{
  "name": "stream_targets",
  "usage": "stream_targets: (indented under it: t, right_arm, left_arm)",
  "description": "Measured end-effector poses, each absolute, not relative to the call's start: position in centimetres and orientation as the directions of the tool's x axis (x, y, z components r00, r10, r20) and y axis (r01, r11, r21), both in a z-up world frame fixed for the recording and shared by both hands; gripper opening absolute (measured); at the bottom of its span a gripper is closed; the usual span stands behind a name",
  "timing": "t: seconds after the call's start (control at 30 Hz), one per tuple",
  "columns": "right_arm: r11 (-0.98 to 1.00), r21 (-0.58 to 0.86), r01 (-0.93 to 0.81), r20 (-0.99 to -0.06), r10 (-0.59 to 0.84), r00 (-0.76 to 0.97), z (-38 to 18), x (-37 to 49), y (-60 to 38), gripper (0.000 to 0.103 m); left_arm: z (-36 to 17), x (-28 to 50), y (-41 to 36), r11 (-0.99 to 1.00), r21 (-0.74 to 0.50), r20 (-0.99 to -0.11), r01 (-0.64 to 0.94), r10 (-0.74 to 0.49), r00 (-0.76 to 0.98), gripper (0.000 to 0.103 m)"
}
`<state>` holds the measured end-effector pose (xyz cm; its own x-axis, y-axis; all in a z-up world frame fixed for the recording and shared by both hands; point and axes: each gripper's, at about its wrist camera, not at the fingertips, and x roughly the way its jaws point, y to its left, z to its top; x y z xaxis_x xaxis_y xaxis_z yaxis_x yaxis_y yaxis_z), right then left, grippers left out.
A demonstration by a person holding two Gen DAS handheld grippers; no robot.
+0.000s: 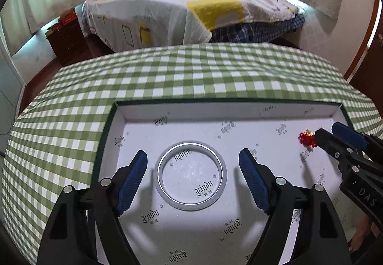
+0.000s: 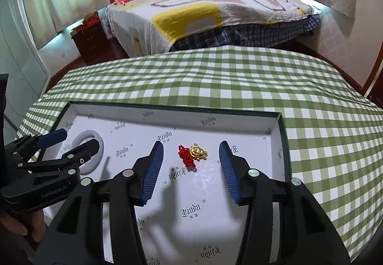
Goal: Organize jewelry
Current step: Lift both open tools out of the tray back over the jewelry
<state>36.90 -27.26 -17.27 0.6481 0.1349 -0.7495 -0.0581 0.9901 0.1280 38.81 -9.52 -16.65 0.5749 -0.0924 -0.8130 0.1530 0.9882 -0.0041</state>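
My left gripper point(image 1: 192, 176) stands wide, nothing pinched. The pale bangle point(image 1: 190, 176) lies flat on the floor of the white box point(image 1: 239, 113), between my left fingers point(image 1: 132, 180), clear of both pads. My right gripper point(image 2: 191, 169) is partway apart, pads bare. A red-cord bracelet with a gold charm point(image 2: 192, 154) lies on the box floor between my right fingers point(image 2: 153, 170), just ahead of the tips, touching neither. From my left camera the right fingertips sit just beside that bracelet, off to my right. From my right camera the left gripper sits far left, over the bangle. The box rests on a green checked cloth point(image 2: 239, 88). A bed point(image 1: 191, 13) stands beyond the table.
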Motion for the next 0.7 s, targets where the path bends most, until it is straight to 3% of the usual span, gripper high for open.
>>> stream_targets:
  t: [0.43,0.7]
  right_arm:
    - [0.989,0.143,-0.048,-0.63,0.128,0.766,-12.5,30.1,-28.3,0.051]
    - [0.994,0.104,-0.024,-0.577,0.079,0.813,-10.6,22.5,-27.8,0.052]
  left_arm:
    - [-11.4,31.5,-7.2,0.992,-0.046,-0.66,0.114,-0.116,0.742,0.076]
    - [-9.7,25.4,-5.9,0.992,-0.048,-0.611,0.118,-0.122,0.782,0.077]
